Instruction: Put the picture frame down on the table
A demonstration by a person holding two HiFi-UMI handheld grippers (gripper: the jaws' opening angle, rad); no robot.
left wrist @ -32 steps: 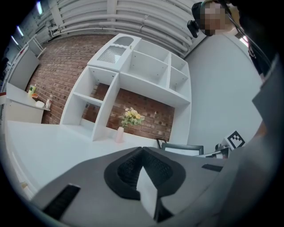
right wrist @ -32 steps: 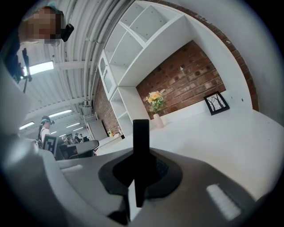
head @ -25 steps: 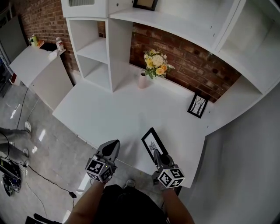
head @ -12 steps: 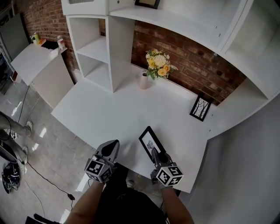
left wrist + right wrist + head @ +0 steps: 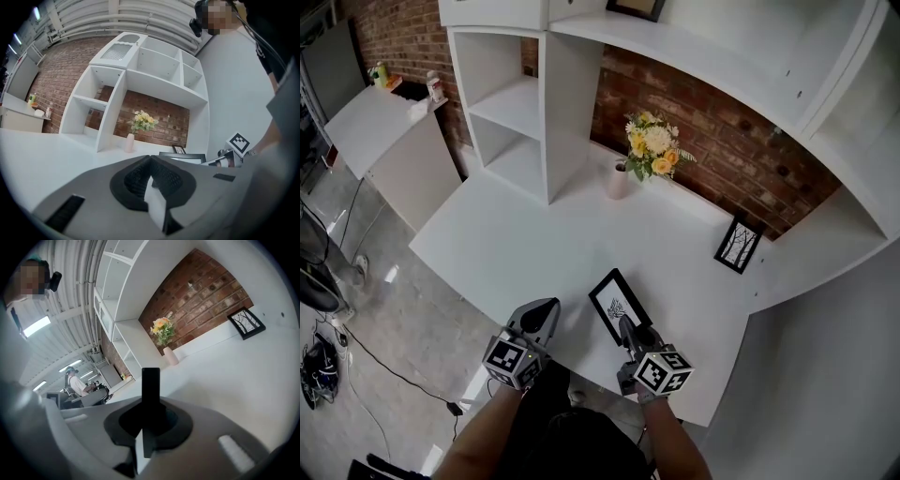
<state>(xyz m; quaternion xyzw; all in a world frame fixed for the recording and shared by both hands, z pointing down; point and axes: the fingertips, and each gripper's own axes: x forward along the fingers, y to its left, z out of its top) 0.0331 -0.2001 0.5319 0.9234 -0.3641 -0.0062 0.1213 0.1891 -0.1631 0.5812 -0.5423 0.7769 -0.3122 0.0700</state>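
Note:
A black picture frame [image 5: 615,302] with a white print of a small tree is held over the front part of the white table [image 5: 525,244]. My right gripper [image 5: 627,328] is shut on its near edge. In the right gripper view the frame [image 5: 150,379] stands edge-on as a black bar between the shut jaws of that gripper [image 5: 149,404]. I cannot tell whether the frame touches the table. My left gripper [image 5: 542,316] hangs at the table's front edge, left of the frame, shut and holding nothing. In the left gripper view its jaws [image 5: 151,161] are pressed together.
A pink vase of yellow and white flowers [image 5: 620,177] stands at the brick back wall. A second small black frame [image 5: 739,246] leans at the back right. A white shelf unit [image 5: 520,112] rises at the back left. Another frame [image 5: 637,7] sits on the top shelf.
My right gripper has carried the frame a little to the left and farther in over the table. The left gripper has hardly moved.

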